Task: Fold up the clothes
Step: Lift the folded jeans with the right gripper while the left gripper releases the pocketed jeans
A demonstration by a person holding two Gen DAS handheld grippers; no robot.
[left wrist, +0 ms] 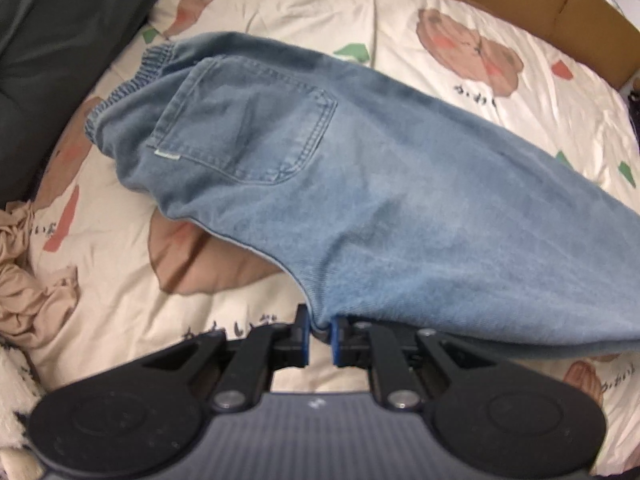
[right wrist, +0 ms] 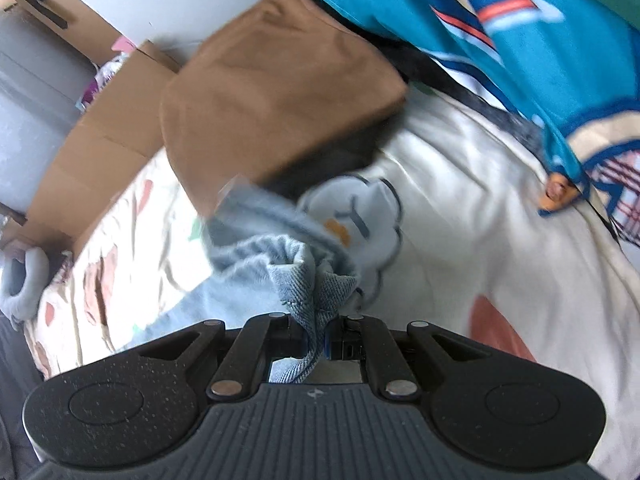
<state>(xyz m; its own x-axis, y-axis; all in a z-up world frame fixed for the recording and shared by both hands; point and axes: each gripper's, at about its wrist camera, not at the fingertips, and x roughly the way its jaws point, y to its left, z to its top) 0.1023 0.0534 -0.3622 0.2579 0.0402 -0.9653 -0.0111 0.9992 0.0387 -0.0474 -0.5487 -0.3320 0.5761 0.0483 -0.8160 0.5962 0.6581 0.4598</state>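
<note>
Jeans [left wrist: 360, 184] lie across the patterned bedsheet [left wrist: 460, 92] in the left wrist view, long axis running from the elastic waistband at upper left down toward lower right, back pocket facing up. The left gripper [left wrist: 320, 338] is clamped on their lower edge.

Right wrist view: the right gripper [right wrist: 318, 338] pinches a bunched denim hem [right wrist: 304, 280], beside a brown folded garment [right wrist: 272, 92].

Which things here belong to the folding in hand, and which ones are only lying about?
In the job:
- jeans, gripped at two places
- left tool, shut on the jeans
- right tool, shut on the jeans

Lying about:
- beige garment
- brown garment
- teal jersey
- cardboard box
- bear-print bedsheet
</note>
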